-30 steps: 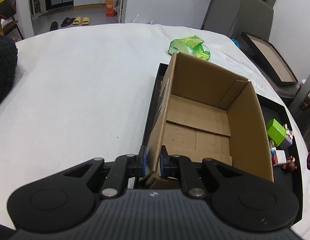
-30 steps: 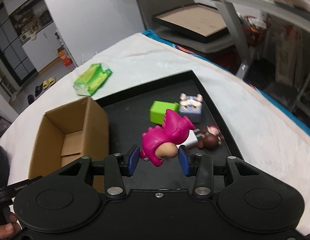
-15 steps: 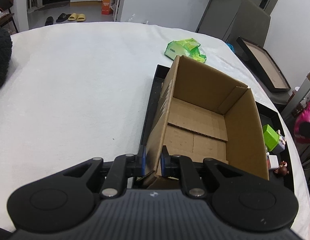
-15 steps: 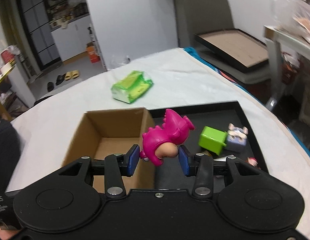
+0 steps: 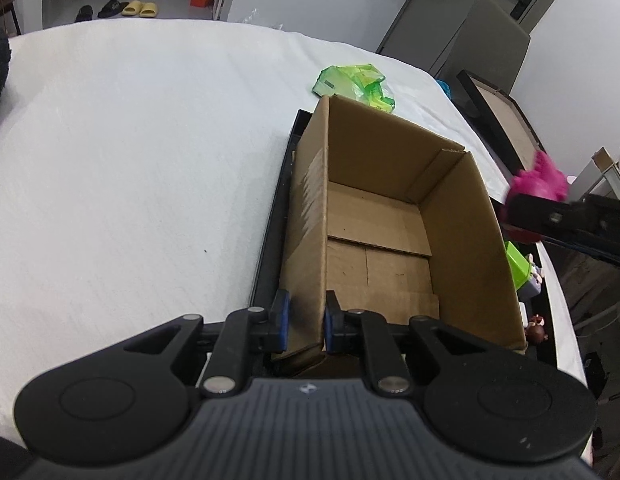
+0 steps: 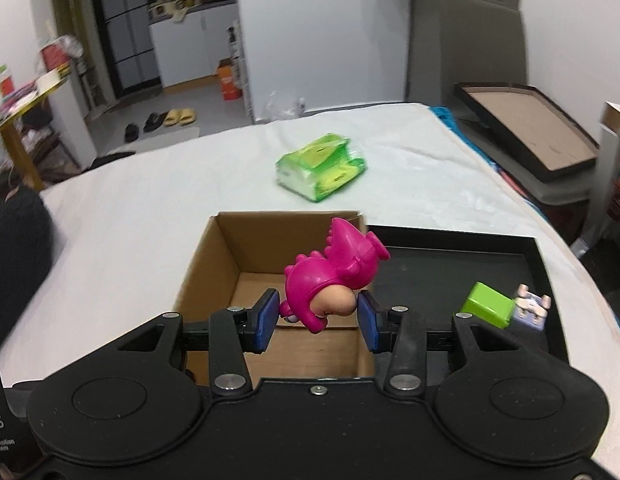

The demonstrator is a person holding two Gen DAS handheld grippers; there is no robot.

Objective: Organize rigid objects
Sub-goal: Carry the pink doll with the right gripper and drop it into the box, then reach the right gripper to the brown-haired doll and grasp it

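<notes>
An open cardboard box (image 5: 390,216) stands on the left part of a black tray (image 6: 450,264); it is empty inside. My left gripper (image 5: 304,320) is shut on the box's near left wall. My right gripper (image 6: 318,316) is shut on a pink dinosaur figure (image 6: 334,268) and holds it above the box's right side; the figure also shows in the left wrist view (image 5: 538,184). A green cube (image 6: 486,304), a small lilac figure (image 6: 530,308) and a small brown figure (image 5: 536,326) lie on the tray right of the box.
A green tissue pack (image 6: 322,166) lies on the white table (image 5: 130,160) beyond the box. A dark framed board (image 6: 530,128) leans off the table's right side. A dark fuzzy object (image 6: 14,248) sits at the left edge.
My right gripper has carried the pink dinosaur leftward from over the tray to above the box. My left gripper has kept its hold on the box wall.
</notes>
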